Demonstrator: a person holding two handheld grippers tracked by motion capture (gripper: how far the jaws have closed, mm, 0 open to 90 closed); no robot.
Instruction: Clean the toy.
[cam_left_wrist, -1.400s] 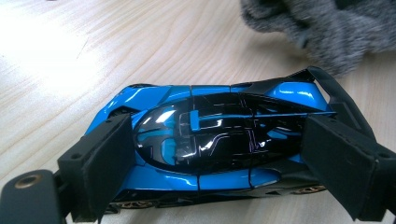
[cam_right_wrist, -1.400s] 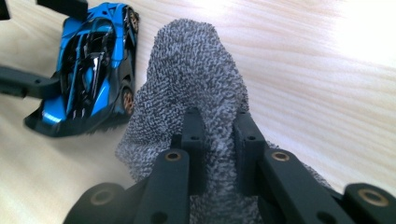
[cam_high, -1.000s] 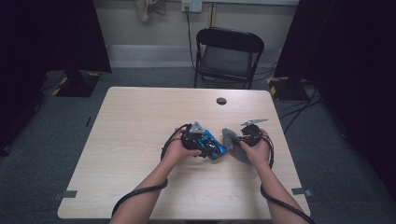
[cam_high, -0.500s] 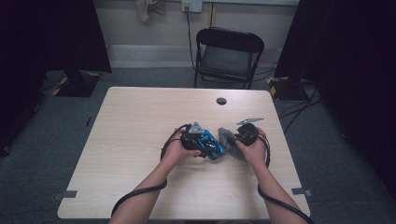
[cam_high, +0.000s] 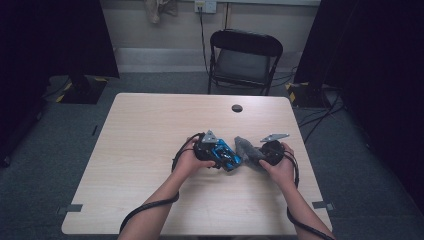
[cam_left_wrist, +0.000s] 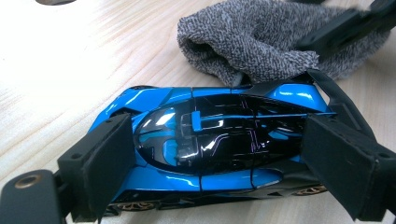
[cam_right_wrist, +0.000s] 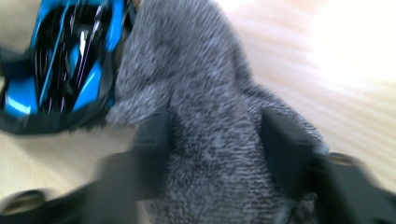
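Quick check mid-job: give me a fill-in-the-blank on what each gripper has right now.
1. The left gripper is clamped on a toy ____ in blue and black.
2. The right gripper has its fingers either side of a grey knitted ____.
3. Both things lie on the wooden ____.
4. Beyond the table stands a black folding ____.

Missing words: car; sock; table; chair

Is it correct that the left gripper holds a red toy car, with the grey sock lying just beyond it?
Not quite: the toy car clamped in the left gripper is blue and black, as the left gripper view shows. The grey sock does lie just beyond it.
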